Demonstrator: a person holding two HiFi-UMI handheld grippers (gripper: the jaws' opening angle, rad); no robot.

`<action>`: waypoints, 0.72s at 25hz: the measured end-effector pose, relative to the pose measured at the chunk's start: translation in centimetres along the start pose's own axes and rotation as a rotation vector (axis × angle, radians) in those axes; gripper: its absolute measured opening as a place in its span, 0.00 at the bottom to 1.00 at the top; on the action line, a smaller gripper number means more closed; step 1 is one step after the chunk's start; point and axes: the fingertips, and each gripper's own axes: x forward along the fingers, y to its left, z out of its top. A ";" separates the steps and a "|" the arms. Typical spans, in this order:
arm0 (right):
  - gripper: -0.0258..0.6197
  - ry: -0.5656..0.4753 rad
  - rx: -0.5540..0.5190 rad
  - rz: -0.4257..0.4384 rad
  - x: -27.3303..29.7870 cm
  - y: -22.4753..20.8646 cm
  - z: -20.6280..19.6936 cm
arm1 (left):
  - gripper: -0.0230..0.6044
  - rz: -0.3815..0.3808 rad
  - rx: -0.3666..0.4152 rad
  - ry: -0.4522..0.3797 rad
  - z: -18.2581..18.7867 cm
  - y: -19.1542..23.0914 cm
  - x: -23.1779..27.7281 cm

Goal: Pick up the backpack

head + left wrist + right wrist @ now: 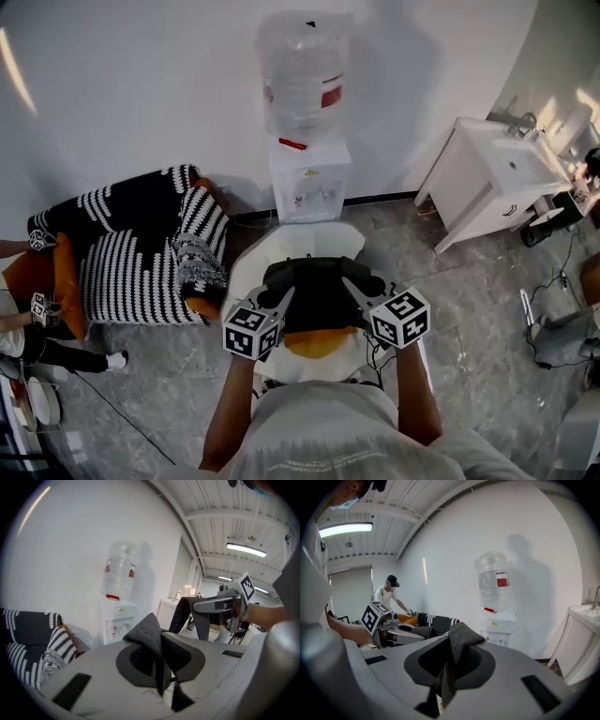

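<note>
Lower centre, seen from overhead: the left gripper (284,296) and right gripper (351,282) each pinch a fold of the dark backpack's (319,305) grey fabric over a white seat (251,262), with a water dispenser (309,178) behind.

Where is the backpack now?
Head view centre: dark grey fabric backpack, held by left tool and right tool over a white seat, near the white water dispenser.

A water dispenser (309,180) stands between a striped sofa (141,258) and a white sink cabinet (487,187).
</note>
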 end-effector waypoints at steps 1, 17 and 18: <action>0.09 -0.008 -0.005 -0.001 -0.2 0.0 0.4 | 0.13 0.001 0.008 -0.007 0.4 -0.1 -0.1; 0.09 -0.136 -0.072 -0.020 -3.1 1.2 8.3 | 0.12 0.054 0.168 -0.097 8.3 -0.7 -2.3; 0.09 -0.141 -0.071 -0.022 -3.3 1.3 8.7 | 0.12 0.052 0.177 -0.104 8.7 -0.8 -2.5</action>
